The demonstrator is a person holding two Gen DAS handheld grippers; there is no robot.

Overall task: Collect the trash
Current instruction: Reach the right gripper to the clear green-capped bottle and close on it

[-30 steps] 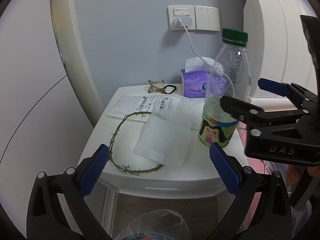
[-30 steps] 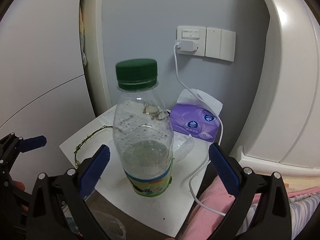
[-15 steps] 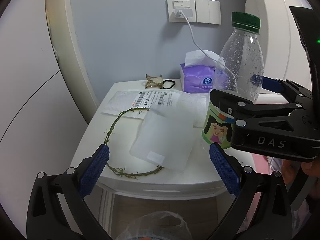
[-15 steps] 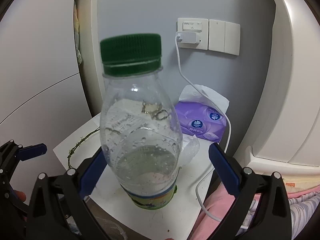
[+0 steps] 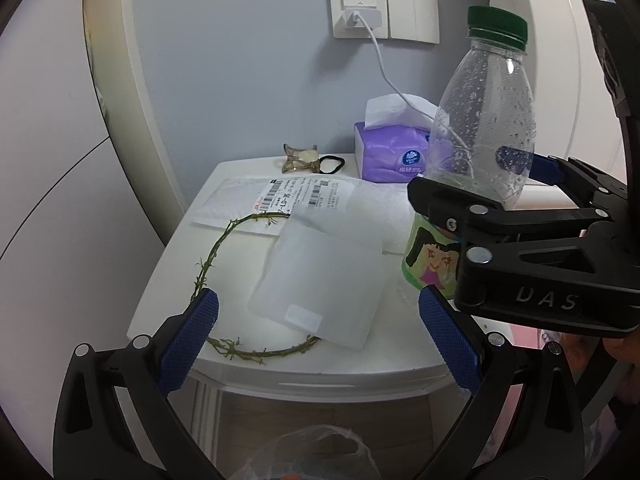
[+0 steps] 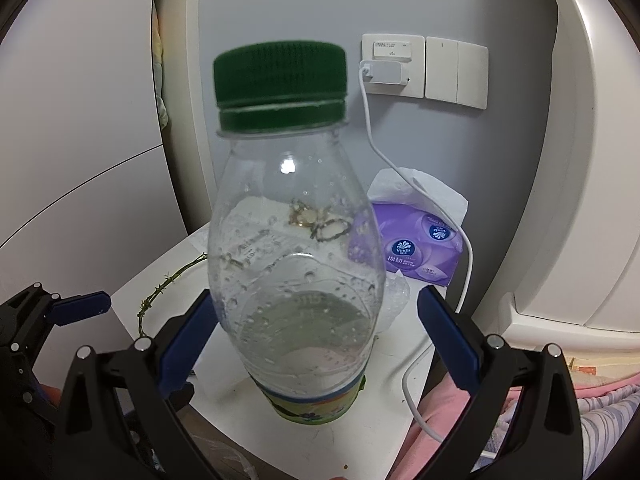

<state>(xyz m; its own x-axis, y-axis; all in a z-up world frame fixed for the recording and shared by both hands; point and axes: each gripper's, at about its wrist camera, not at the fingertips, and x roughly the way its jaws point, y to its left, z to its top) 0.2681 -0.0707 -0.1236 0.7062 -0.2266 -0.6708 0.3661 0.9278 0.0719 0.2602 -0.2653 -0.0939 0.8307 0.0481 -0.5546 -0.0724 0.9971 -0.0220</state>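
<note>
Clear plastic bottle with green screw cap (image 6: 296,248) is standing upright on the white bedside table (image 5: 360,356), between the right gripper's (image 6: 316,340) closing blue pads, not yet pinched. Left gripper (image 5: 316,344) is hovering, spread wide, gripping nothing.

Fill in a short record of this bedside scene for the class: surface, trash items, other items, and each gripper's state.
surface: white bedside cabinet
trash items: plastic bottle with green cap, standing upright; thorny vine loop; clear plastic sheet; shipping label
other items: purple tissue pack, hair clip, charger cable
left gripper: open, empty
right gripper: closing around bottle, not yet gripping
</note>
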